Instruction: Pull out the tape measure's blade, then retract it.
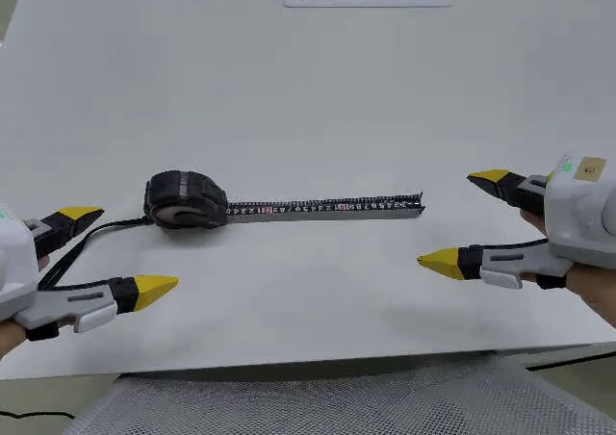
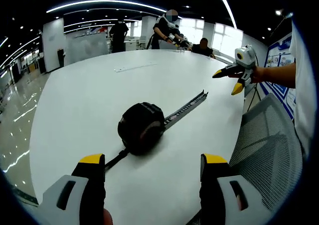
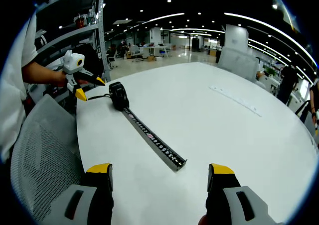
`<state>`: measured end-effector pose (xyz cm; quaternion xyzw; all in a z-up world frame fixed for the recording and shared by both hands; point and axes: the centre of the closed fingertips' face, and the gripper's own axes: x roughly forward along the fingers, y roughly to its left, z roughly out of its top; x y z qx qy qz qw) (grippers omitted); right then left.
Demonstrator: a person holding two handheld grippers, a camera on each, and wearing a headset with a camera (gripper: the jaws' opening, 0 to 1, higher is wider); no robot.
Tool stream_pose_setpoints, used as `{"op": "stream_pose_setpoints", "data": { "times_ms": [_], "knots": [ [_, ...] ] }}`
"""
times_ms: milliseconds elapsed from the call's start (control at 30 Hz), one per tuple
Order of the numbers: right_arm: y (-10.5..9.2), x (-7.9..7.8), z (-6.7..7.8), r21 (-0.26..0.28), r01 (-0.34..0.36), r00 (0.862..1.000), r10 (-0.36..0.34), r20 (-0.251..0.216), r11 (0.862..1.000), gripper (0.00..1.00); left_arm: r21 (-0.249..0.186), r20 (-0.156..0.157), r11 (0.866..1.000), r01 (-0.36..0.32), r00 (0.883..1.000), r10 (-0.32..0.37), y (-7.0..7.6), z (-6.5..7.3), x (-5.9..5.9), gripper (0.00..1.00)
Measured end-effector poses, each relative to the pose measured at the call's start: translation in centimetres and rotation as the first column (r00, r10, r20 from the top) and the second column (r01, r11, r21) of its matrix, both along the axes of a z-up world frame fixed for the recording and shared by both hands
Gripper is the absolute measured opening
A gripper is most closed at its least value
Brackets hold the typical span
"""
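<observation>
Your left gripper (image 1: pixel 135 247) jaws spread, empty; tape measure case (image 1: pixel 186 199) lies just ahead of them, probably chunky and grippy, pinch its flat sides. Blade (image 1: pixel 327 206) out, likely thin springy steel, hook end (image 1: pixel 420 202) ahead of your right gripper (image 1: pixel 446 217), jaws also released

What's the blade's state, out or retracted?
Out. The blade extends from the case and lies flat on the table.
</observation>
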<state>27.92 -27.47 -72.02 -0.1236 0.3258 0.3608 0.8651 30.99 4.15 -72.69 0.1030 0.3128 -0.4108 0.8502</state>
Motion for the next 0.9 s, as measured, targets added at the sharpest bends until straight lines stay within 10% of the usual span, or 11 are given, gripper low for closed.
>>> {"op": "stream_pose_setpoints", "data": {
  "times_ms": [900],
  "knots": [
    [-0.1, -4.1, -1.9, 0.056, 0.107, 0.994, -0.107, -0.008, 0.993, 0.94, -0.056, 0.012, 0.995, -0.087, 0.996, 0.088, 0.7, -0.9, -3.2, 0.88]
  ]
}}
